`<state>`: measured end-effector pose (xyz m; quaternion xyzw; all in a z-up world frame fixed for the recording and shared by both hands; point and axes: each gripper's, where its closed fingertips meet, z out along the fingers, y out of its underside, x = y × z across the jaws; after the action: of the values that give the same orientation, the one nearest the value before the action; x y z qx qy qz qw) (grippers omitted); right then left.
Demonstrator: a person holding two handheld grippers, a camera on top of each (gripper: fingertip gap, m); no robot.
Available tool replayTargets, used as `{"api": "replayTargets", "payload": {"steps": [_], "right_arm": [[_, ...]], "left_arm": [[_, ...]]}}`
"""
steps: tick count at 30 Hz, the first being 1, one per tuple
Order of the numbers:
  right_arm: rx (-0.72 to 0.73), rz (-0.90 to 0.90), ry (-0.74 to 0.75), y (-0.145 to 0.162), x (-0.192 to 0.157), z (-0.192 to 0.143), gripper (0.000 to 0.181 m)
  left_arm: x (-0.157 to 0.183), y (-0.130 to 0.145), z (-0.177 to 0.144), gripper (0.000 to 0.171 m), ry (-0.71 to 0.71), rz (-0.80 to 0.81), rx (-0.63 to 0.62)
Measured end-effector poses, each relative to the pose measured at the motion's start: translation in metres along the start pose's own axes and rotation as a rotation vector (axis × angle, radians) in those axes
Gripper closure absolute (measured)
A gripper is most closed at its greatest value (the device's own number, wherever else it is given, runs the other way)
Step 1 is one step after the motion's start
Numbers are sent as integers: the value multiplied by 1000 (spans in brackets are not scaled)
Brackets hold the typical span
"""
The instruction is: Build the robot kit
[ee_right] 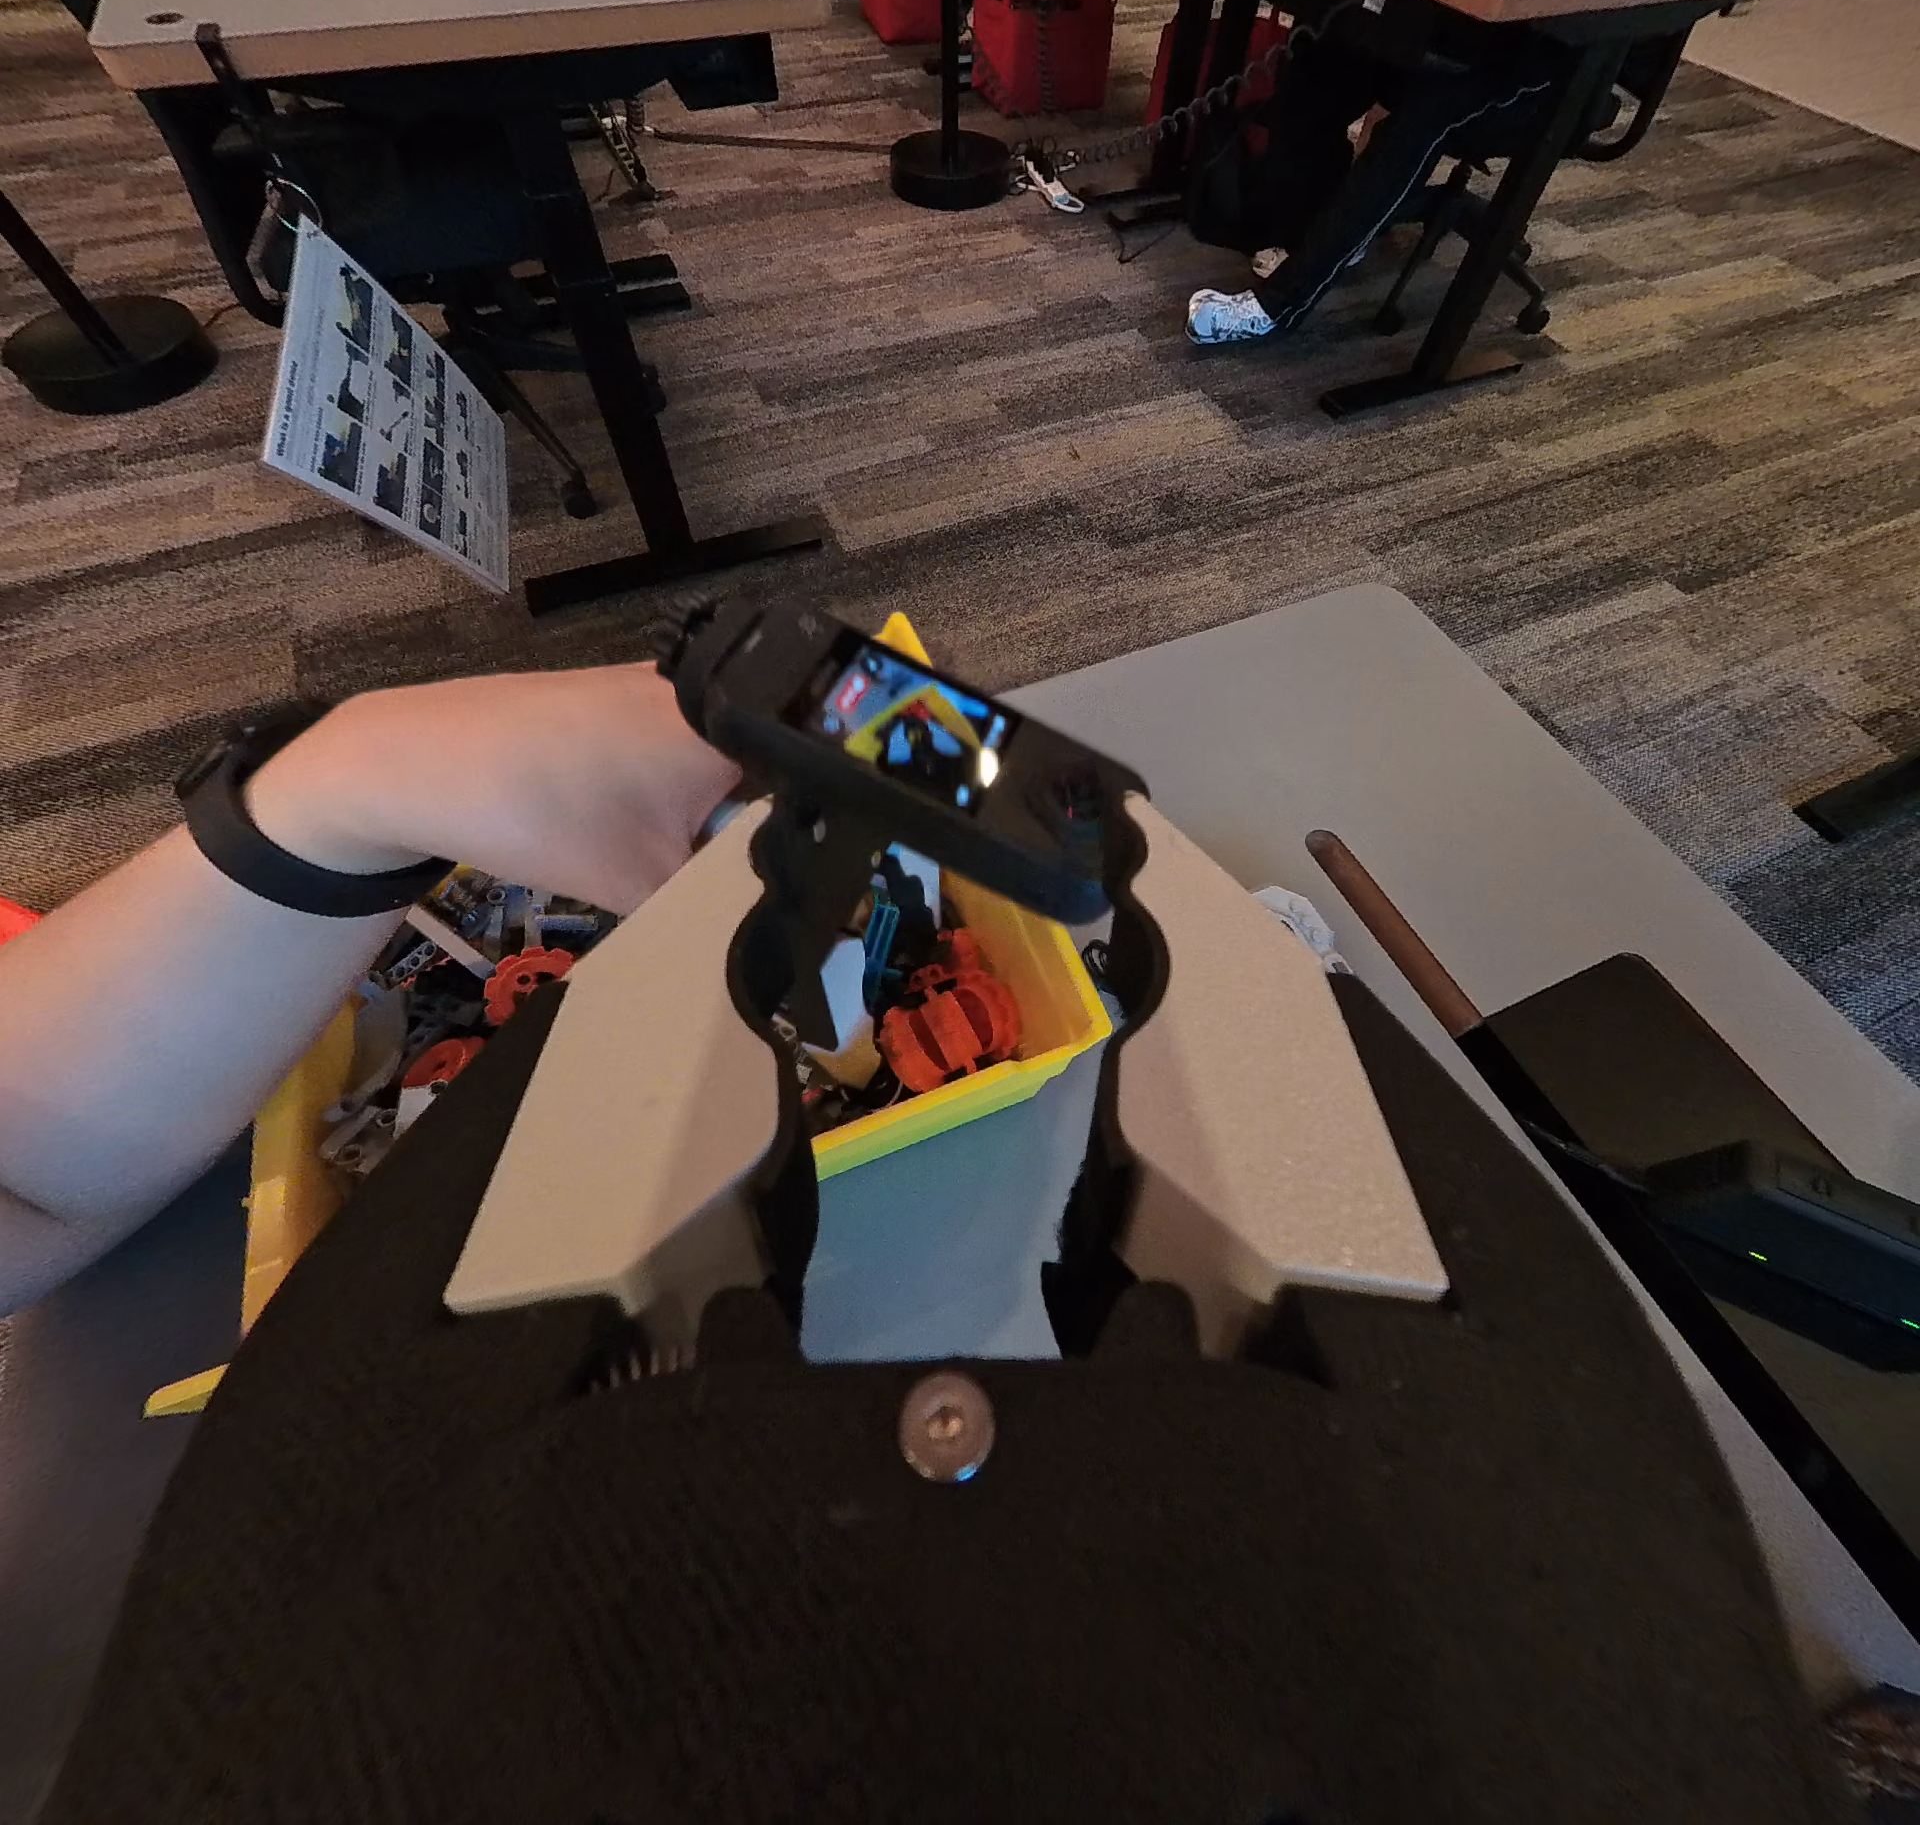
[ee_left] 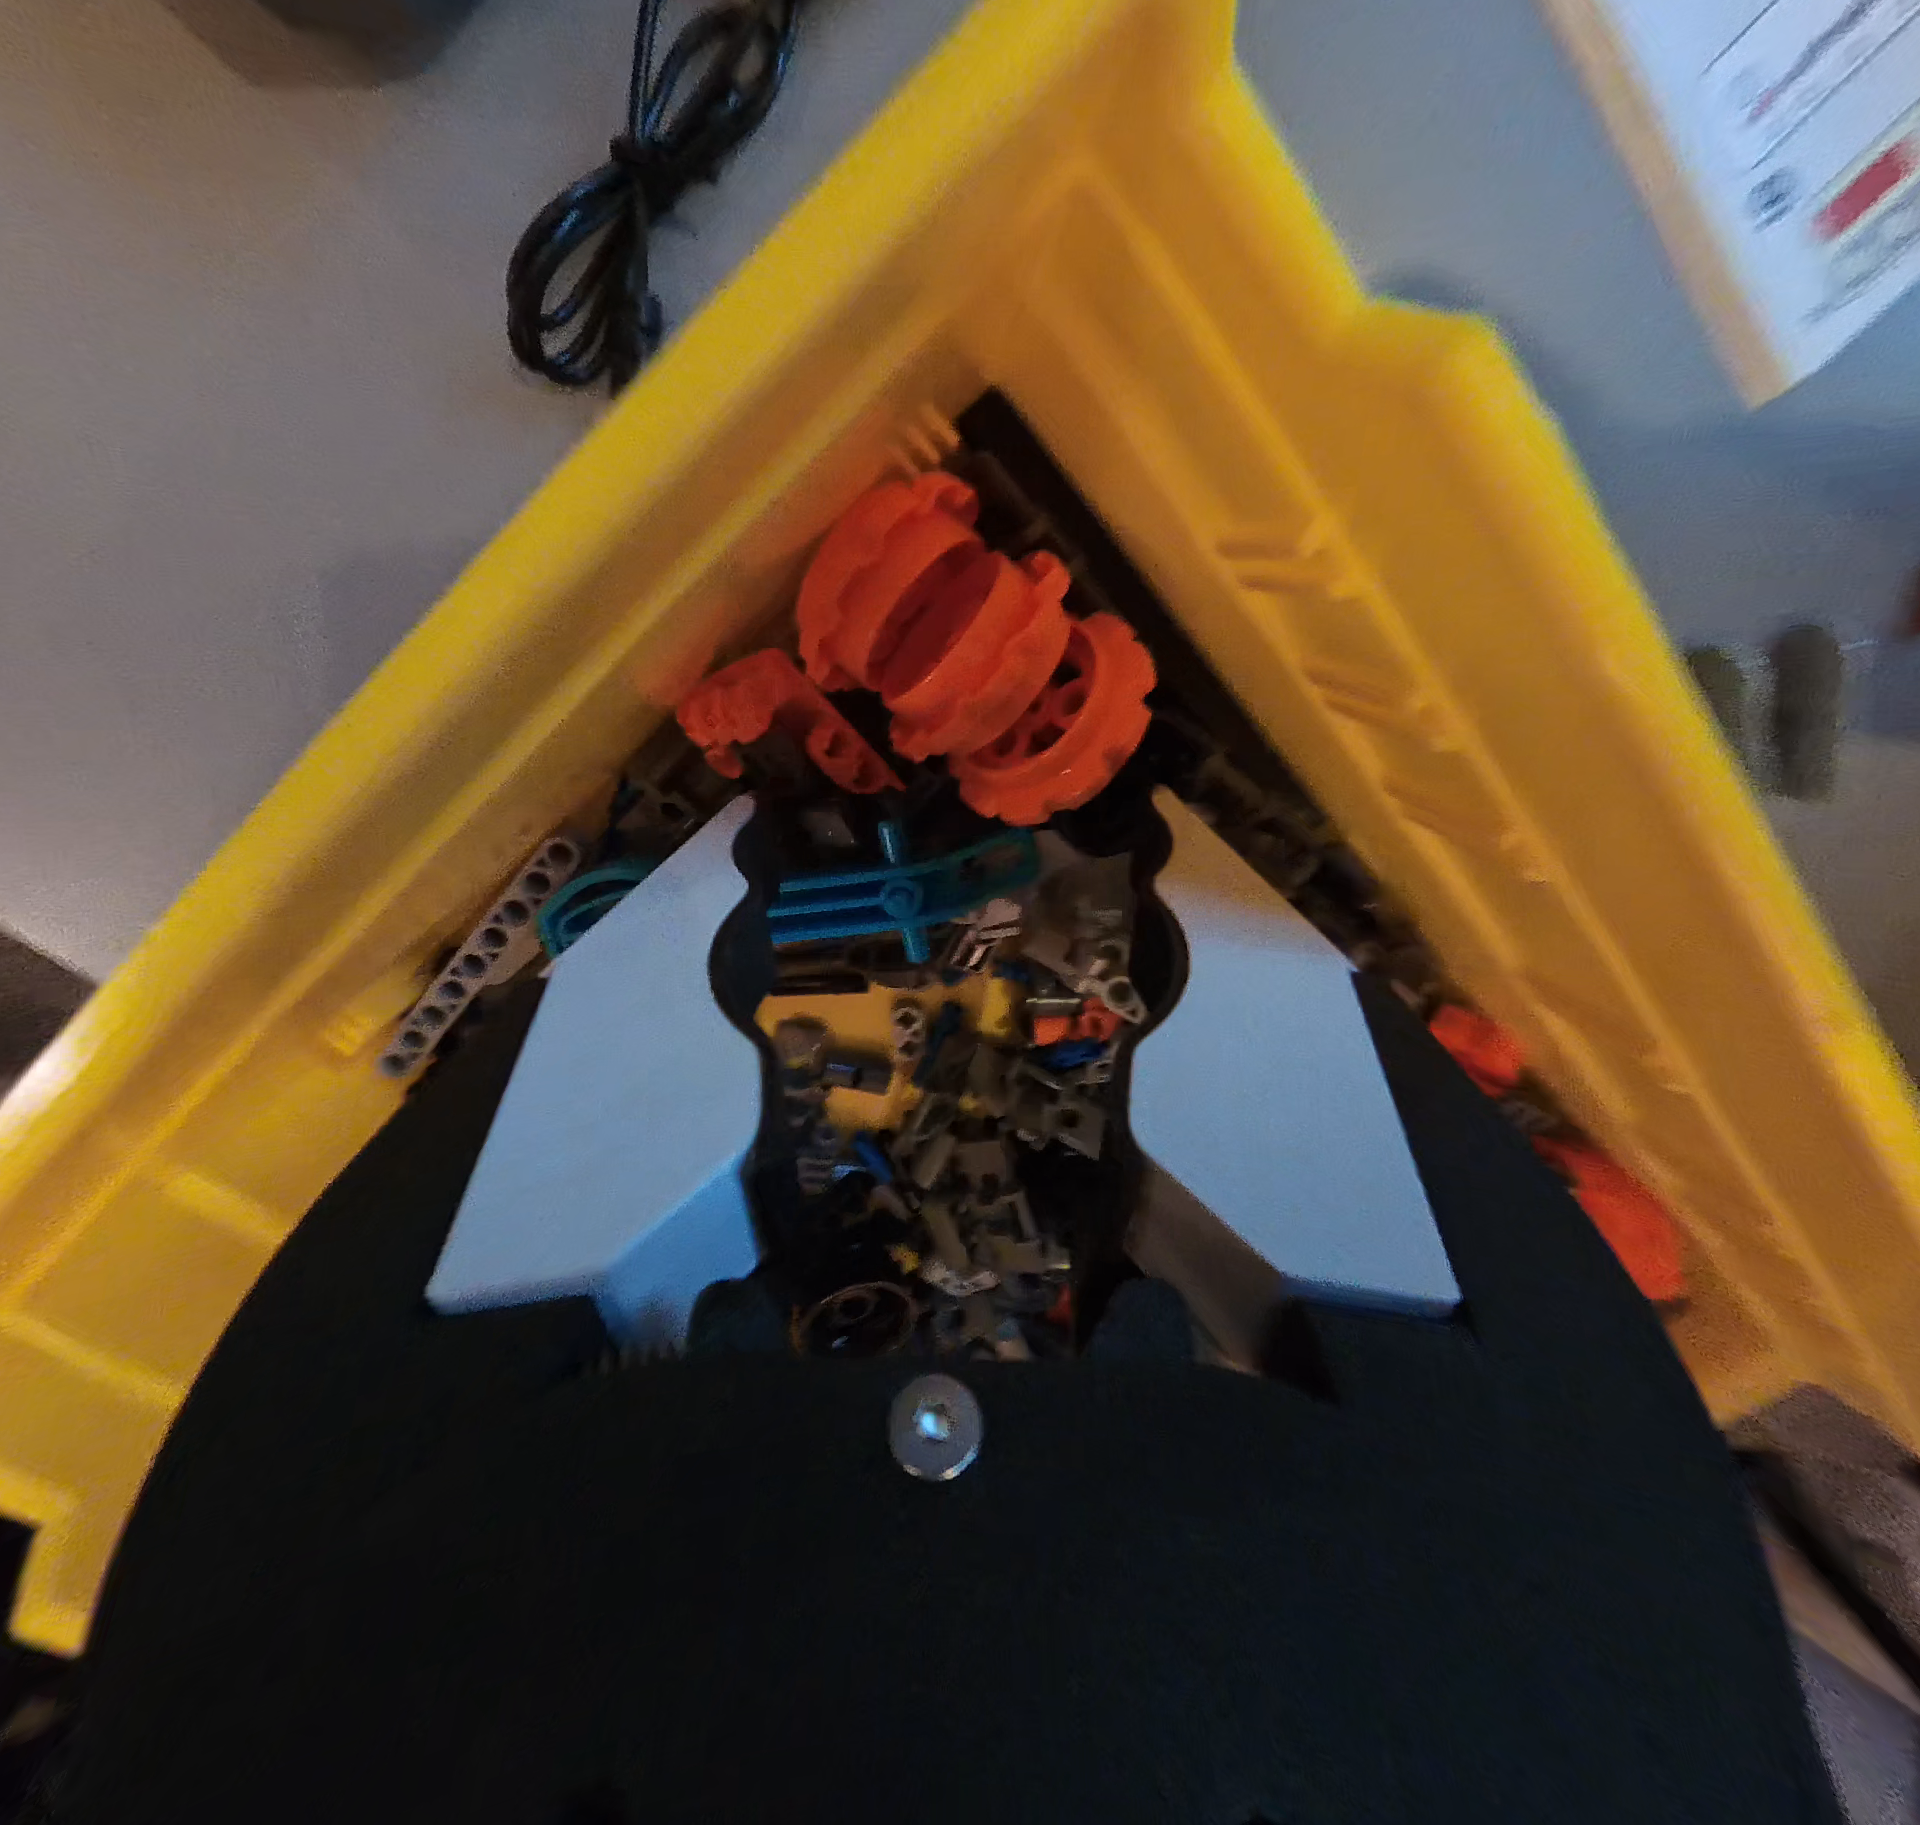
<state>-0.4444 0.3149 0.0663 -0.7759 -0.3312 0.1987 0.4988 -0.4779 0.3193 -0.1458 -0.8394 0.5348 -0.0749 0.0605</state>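
A yellow bin on a pale table holds many small building parts. Orange wheel-like pieces lie in its far corner, with a teal part and a grey holed beam near them. My left gripper is open and empty, tilted down over the loose parts just short of the orange pieces. In the right wrist view a hand with a black wristband holds that left gripper inside the bin. My right gripper is open and empty, hovering above and behind it.
A tied black cable and a printed sheet lie beside the bin. A brown stick and a dark device sit on the table at the right. Beyond are carpet, desks and a seated person's legs. Across from one pair of fingers to the other is roughly 20 cm. The left tips stand about 20 cm off the brown stick.
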Motion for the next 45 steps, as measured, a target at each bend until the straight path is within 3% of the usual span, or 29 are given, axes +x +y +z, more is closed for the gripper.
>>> {"api": "replayTargets", "payload": {"steps": [2, 7, 10, 15, 18, 21, 24, 27, 29, 30, 32, 38, 41, 43, 45], "right_arm": [[2, 1, 0, 0, 0, 0, 123], [-7, -3, -2, 1, -1, 1, 122], [-13, -9, -3, 2, -2, 2, 122], [-28, -13, -3, 4, -3, 4, 122], [-37, -14, -5, 6, -4, 5, 122], [-56, -19, -9, 9, -5, 7, 122], [-75, -22, -13, 12, -6, 9, 122], [-88, -21, -16, 15, -6, 10, 122], [-94, -20, -18, 16, -6, 10, 122], [-96, -20, -18, 16, -6, 10, 122], [-91, -20, -16, 16, -5, 9, 122], [-73, -8, -16, 13, -2, 4, 122], [-70, -5, -16, 13, -1, 3, 122], [-66, -3, -16, 12, 0, 3, 122], [-68, -3, -17, 13, 0, 3, 122]], "left_arm": [[-2, 8, 5, 97, -41, 29, -57], [-2, 28, -1, 128, -20, -24, -122], [-14, 47, -7, 164, -56, -55, -181], [-21, 86, -19, 170, -79, -131, -286], [-6, 103, -22, 171, 15, -174, -329], [-7, 114, -26, 171, -4, -198, -369], [-21, 91, -38, 164, -73, -206, -227], [-25, 38, -54, 130, -73, -163, 45], [-16, -1, -60, 88, -6, -104, 225], [-14, -13, -61, 84, 3, -90, 269], [-15, -21, -53, 82, -17, -90, 264], [-12, -14, -13, 78, -104, -1, 70], [-2, -11, 3, 84, -90, 49, 3], [-7, -7, 9, 83, -151, 79, -45], [-9, -1, 8, 97, -182, 103, -77]]}}
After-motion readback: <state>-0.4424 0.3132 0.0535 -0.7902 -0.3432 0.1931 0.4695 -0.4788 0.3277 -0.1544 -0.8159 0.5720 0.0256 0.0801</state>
